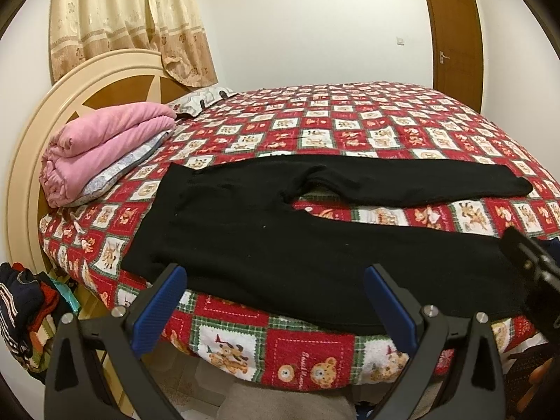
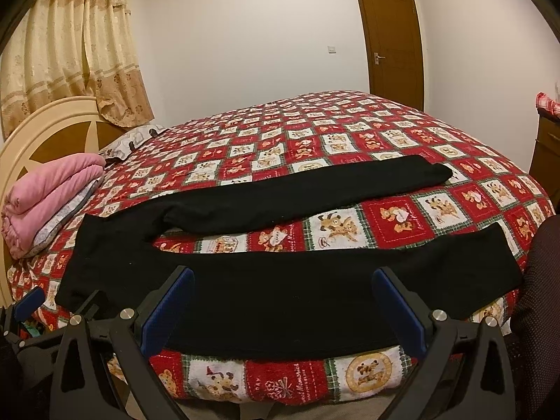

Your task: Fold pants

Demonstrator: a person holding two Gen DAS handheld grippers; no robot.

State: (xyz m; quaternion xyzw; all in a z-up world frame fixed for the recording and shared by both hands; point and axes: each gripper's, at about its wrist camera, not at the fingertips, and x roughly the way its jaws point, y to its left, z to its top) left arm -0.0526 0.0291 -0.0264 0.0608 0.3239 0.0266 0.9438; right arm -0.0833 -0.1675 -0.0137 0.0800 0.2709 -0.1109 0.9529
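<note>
Both tongs spread, left gripper [image 1: 274, 276] and right gripper [image 2: 281, 278], over flat pants [image 1: 280, 234]; pink blanket [image 1: 105, 147] (perhaps folded) aside

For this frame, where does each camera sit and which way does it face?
Left wrist: near bed edge, faces the black pants at the waist end; own open fingers show, the right gripper intrudes.
Right wrist: same edge, toward the leg ends; own open fingers show.
Shared: pants, pink blanket, door.

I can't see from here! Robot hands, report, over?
Left gripper open, right gripper open, both empty. Black pants flat on bed, legs apart, unfolded. Nothing in the way.
</note>
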